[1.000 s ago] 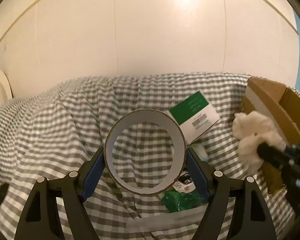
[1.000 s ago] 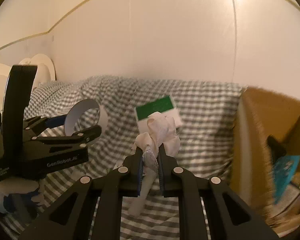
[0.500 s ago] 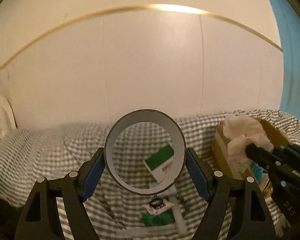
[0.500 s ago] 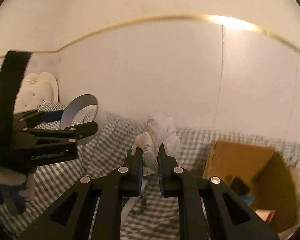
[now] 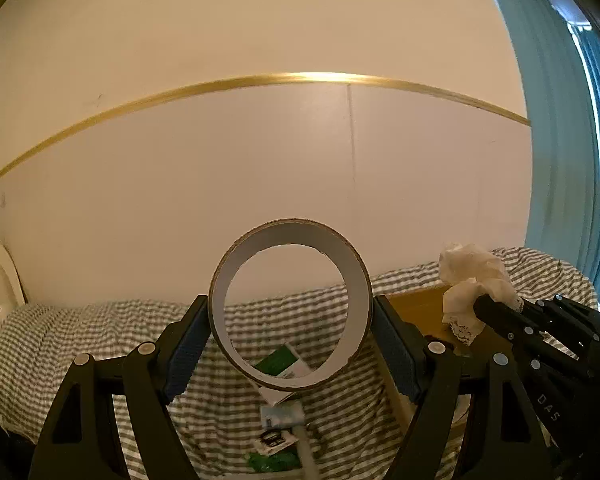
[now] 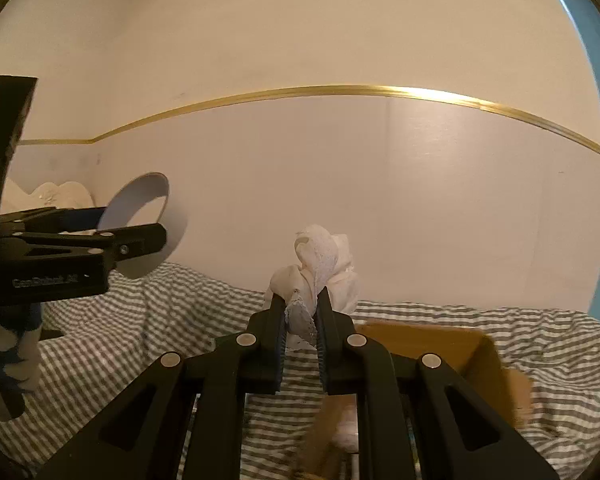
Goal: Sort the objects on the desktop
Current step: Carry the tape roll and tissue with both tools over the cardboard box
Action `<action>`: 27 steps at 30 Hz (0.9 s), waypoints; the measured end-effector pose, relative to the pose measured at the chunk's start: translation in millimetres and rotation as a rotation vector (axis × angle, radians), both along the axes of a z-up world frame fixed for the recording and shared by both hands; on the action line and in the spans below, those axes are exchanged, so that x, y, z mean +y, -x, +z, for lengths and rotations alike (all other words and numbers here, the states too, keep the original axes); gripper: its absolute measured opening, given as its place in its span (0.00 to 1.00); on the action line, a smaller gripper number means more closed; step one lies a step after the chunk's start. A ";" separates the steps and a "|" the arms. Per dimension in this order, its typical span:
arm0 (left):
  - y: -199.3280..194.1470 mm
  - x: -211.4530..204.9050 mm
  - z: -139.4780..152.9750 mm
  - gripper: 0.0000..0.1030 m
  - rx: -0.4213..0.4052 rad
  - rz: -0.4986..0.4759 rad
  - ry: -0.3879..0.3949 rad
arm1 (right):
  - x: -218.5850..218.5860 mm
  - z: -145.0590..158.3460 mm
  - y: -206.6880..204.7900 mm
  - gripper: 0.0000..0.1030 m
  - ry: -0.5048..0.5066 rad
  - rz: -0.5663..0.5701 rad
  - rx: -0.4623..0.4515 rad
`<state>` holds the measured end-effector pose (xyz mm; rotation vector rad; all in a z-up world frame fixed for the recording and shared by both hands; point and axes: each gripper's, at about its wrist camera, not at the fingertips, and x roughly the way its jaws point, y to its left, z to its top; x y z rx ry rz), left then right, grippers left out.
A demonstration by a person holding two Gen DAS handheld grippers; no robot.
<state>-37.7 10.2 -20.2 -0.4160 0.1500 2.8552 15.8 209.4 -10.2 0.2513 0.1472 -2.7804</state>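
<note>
My left gripper (image 5: 290,336) is shut on a roll of tape (image 5: 356,344), a wide ring with a pale inside and a brown rim, held upright high above the table. My right gripper (image 6: 302,314) is shut on a crumpled white tissue (image 6: 324,264), which sticks up past its fingertips. In the left wrist view the right gripper (image 5: 480,304) with the tissue (image 5: 474,280) hangs over the open cardboard box (image 5: 416,300). In the right wrist view the left gripper (image 6: 156,236) holds the tape roll (image 6: 140,196) at the left, and the box (image 6: 440,344) lies below.
A grey-and-white checked cloth (image 5: 80,340) covers the table. On it lie a green-and-white carton (image 5: 280,362), a white tube (image 5: 306,448), a green packet (image 5: 272,460) and a small label (image 5: 274,438). A white wall with a gold strip (image 5: 300,77) stands behind; a blue curtain (image 5: 560,160) hangs at the right.
Both grippers have risen, each keeping its load. The view has tilted up: the table and carton have slid down the frame, and the gold strip and curtain have come into sight.
</note>
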 end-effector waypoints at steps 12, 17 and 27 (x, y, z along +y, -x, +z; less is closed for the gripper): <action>-4.9 69.9 21.5 0.78 0.025 -0.124 -0.013 | 56.8 21.6 -17.9 0.12 0.036 -0.115 0.057; -3.7 102.1 19.5 0.78 -0.003 -0.186 -0.018 | 73.0 23.6 -28.6 0.12 0.060 -0.137 0.040; 7.2 149.9 -4.6 0.78 -0.080 -0.247 -0.031 | 111.0 6.0 3.3 0.12 0.091 -0.163 -0.078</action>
